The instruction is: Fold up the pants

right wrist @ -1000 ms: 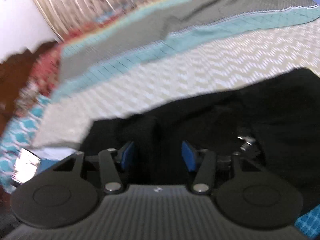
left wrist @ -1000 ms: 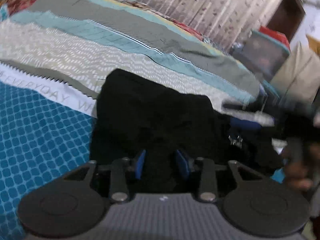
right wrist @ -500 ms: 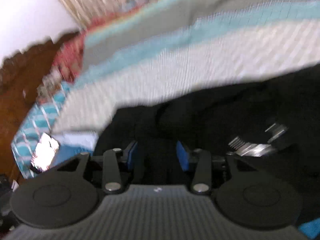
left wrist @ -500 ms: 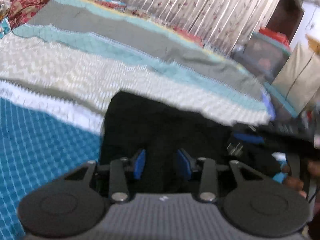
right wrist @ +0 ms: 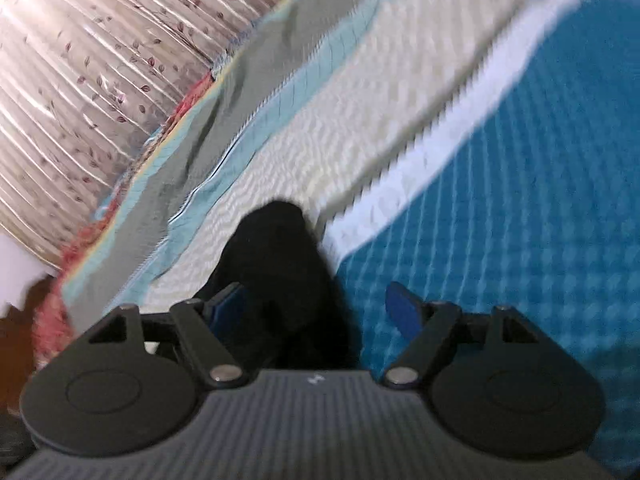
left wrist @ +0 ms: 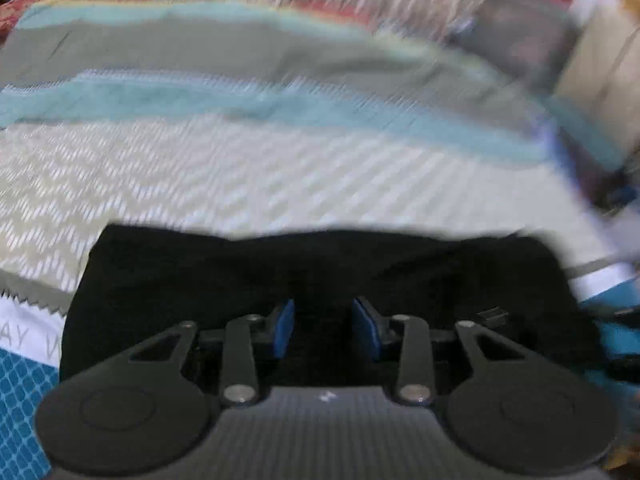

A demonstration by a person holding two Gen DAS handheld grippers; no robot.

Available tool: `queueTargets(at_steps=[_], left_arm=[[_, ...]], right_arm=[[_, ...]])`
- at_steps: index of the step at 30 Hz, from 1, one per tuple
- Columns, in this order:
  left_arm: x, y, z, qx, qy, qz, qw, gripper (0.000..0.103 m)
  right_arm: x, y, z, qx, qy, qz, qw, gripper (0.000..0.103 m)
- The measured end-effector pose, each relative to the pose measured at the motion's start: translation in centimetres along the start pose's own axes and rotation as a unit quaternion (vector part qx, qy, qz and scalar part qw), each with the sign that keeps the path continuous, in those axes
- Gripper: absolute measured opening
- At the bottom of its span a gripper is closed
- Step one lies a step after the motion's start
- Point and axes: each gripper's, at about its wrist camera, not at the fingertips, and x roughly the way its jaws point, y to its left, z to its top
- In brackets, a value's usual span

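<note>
Left hand-held gripper [left wrist: 323, 330]: jaws narrow, clamped on a fold of the black pants [left wrist: 320, 272]. Right hand-held gripper [right wrist: 320, 310]: jaws have just been opening and stand wide; black cloth lies between them, nearer the left pad, unpressed. The pants lie bunched on the striped bedspread [left wrist: 280, 176], curtain [right wrist: 80, 60] behind. We judge a fold is being laid down, right side released. Next: free the left, then smooth or take a new edge.
</note>
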Motion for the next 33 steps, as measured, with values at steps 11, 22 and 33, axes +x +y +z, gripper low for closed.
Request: queueTargets(at_steps=[11, 22, 33], left_arm=[[-6.6, -4.2, 3.2, -0.034, -0.018, -0.063, 0.9972, 0.076], [-7.6, -12.1, 3.0, 0.124, 0.001, -0.045, 0.9913, 0.033], [-11.4, 3.9, 2.4, -0.067, -0.013, -0.091, 0.9936, 0.020]], right_arm=[[-1.0, 7.0, -2.2, -0.144, 0.035, 0.053, 0.988, 0.020], [-2.2, 17.6, -10.6, -0.448, 0.013, 0.073, 0.891, 0.020], [-2.3, 22.3, -13.6, -0.474, 0.058, 0.181, 0.860, 0.020]])
